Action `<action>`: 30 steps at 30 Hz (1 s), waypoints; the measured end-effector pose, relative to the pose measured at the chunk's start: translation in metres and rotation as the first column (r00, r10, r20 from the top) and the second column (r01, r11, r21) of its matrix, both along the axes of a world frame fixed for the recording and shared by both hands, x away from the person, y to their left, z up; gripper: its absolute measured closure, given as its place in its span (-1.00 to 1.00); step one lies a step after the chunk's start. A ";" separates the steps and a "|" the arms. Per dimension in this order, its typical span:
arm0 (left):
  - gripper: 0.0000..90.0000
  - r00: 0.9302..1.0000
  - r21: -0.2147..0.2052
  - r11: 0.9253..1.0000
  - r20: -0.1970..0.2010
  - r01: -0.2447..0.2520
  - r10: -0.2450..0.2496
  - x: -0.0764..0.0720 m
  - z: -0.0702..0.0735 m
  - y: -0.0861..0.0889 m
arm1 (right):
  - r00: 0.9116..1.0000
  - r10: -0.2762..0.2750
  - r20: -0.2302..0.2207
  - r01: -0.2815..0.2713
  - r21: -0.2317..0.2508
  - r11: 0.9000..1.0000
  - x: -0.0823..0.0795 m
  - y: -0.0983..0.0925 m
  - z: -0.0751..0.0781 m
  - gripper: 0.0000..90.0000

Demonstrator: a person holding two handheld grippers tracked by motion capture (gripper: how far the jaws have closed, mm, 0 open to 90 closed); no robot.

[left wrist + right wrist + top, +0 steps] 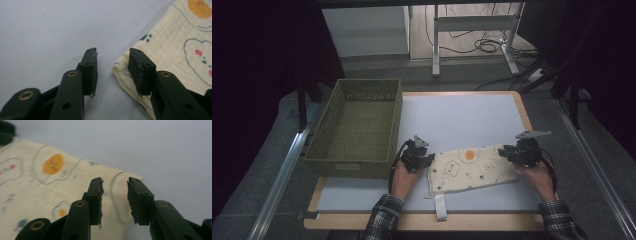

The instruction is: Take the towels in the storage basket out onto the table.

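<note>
A cream cloth (472, 167) printed with an orange round shape and outlined figures lies flat on the white mat, a white strap (440, 206) hanging off its near edge. My left gripper (428, 159) sits at the cloth's left end; its jaws stand apart, the cloth's corner (120, 72) lying loose by the right jaw. My right gripper (507, 152) hovers over the cloth's right end (117, 195), jaws parted with the cloth visible below the gap and nothing pinched.
An olive woven basket (337, 150) stands on the table's left side, just left of my left hand. The white mat (462, 115) stretches bare behind the cloth. The wooden table edge (412, 221) runs along the front.
</note>
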State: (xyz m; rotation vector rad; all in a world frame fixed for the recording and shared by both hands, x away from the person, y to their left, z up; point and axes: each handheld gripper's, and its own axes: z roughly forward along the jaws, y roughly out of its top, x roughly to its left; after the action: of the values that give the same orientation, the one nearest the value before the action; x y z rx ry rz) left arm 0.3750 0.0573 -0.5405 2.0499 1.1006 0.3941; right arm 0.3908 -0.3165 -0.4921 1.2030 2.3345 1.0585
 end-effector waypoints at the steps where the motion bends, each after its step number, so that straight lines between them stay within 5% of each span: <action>1: 0.27 1.000 0.004 1.000 0.006 0.007 -0.007 0.001 -0.001 0.001 | 1.000 0.020 -0.012 -0.020 0.004 1.000 -0.003 0.003 -0.001 0.36; 9: 0.20 1.000 -0.013 1.000 0.003 0.017 -0.017 0.002 -0.002 0.003 | 0.989 0.145 -0.037 -0.145 0.019 0.989 -0.032 0.036 -0.004 0.16; 14: 0.20 1.000 -0.016 1.000 0.005 0.016 -0.016 0.002 -0.003 0.003 | 0.973 0.230 -0.039 -0.229 0.029 0.973 -0.048 0.064 -0.007 0.12; 18: 0.20 1.000 -0.006 1.000 0.004 0.018 -0.018 0.002 -0.002 0.003 | 0.949 0.311 -0.048 -0.309 0.034 0.950 -0.062 0.091 -0.010 0.13; 23: 0.20 1.000 -0.005 1.000 0.004 0.019 -0.019 0.002 -0.002 0.003 | 0.910 0.408 -0.077 -0.406 0.039 0.913 -0.077 0.129 -0.015 0.19; 30: 0.21 1.000 -0.004 1.000 0.006 0.021 -0.021 0.002 -0.003 0.003 | 0.866 0.493 -0.086 -0.492 0.034 0.870 -0.088 0.171 -0.020 0.27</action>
State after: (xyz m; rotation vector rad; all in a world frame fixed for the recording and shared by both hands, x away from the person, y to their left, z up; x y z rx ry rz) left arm 0.3768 0.0606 -0.5430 2.0537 1.0746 0.3877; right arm 0.3033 -0.1451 -0.5125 0.6712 2.7967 1.1863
